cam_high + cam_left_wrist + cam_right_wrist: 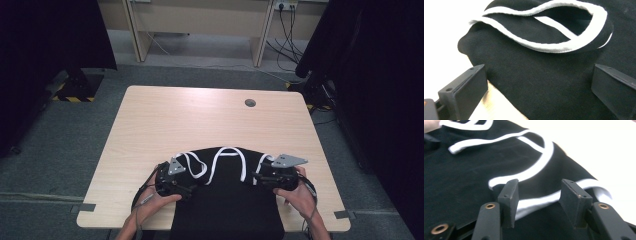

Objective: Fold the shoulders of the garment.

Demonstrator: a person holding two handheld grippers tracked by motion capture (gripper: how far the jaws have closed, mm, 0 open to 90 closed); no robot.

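Tongs: two; black garment (225,200): one.

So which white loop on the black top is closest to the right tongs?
The white-edged loop at the garment's right end; the right tongs straddle its trim, while the others lie farther left.

A black fabric garment with white trim (225,192) lay at the near edge of the pale wooden desk (200,120). The left tool (175,181) and the right tool (276,176) rested at its two upper corners, each held in a hand.
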